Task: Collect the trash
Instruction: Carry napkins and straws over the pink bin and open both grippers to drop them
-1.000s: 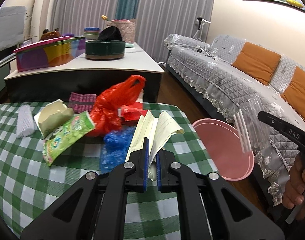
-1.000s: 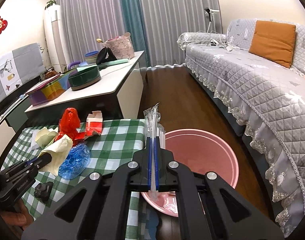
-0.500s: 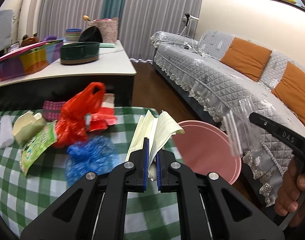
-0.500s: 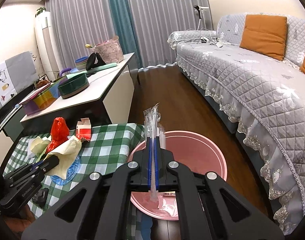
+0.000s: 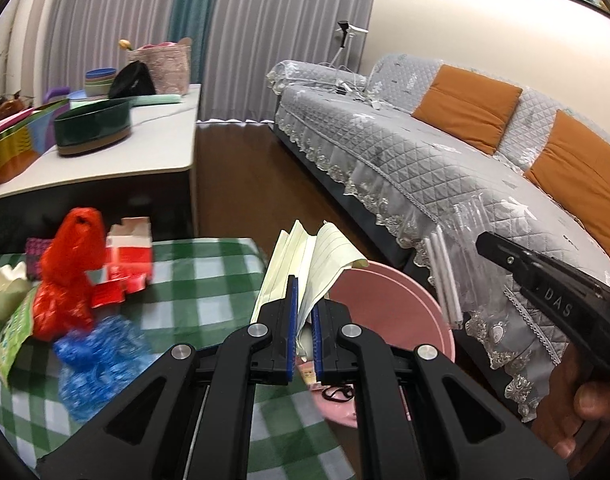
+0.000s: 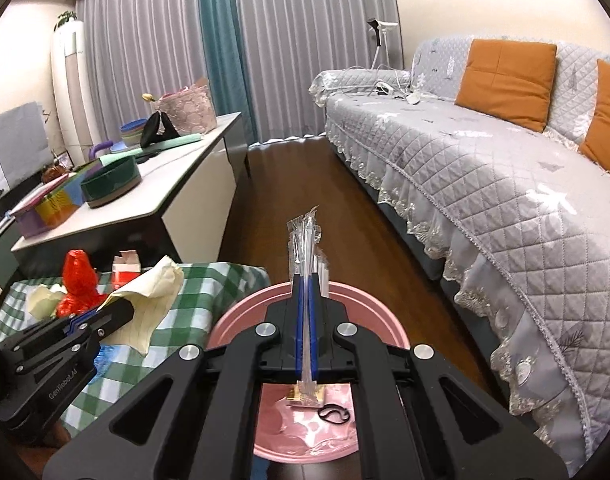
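Observation:
My left gripper (image 5: 304,292) is shut on a crumpled sheet of pale yellow lined paper (image 5: 325,256), held over the table's right edge next to the pink basin (image 5: 397,304). From the right wrist view, the left gripper (image 6: 123,310) and its paper (image 6: 153,292) hang just left of the basin (image 6: 241,312). My right gripper (image 6: 305,280) is shut on a clear plastic packet (image 6: 305,236) of white sticks, above the basin. That packet (image 5: 449,280) also shows in the left wrist view. A few scraps lie in the basin.
On the green checked tablecloth (image 5: 209,276) lie a red plastic bag (image 5: 69,264), a blue plastic wad (image 5: 97,352), a red-and-white carton (image 5: 129,248) and a green wrapper (image 5: 13,336). A grey sofa (image 6: 485,184) stands right, a white sideboard (image 6: 177,176) behind, wooden floor between.
My left gripper has carried the paper rightward, from over the table to its edge beside the basin. My right gripper has moved slightly farther over the basin, still gripping the packet.

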Available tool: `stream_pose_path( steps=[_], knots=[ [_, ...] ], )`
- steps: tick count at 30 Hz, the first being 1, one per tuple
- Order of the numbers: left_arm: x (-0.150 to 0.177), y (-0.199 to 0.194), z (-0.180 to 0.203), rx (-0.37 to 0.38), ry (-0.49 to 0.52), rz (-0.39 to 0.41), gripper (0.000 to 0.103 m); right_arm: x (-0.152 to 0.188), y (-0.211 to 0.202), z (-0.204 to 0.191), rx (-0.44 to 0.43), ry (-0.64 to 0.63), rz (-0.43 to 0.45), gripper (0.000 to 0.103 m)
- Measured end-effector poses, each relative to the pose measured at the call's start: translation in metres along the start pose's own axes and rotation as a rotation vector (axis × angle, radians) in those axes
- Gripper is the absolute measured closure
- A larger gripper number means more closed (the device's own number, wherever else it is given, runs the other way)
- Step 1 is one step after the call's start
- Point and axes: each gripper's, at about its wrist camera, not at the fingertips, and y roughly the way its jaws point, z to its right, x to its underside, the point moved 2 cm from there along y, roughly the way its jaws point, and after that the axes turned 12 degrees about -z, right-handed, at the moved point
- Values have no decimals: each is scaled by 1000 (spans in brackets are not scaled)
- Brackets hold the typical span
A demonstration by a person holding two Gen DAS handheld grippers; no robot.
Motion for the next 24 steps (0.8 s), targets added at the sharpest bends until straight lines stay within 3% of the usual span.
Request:
stream_pose_path(
  steps=[24],
  knots=[
    [-18, 47, 23, 48, 44, -53, 97, -3, 20, 7, 44, -34, -31, 100]
  ],
)
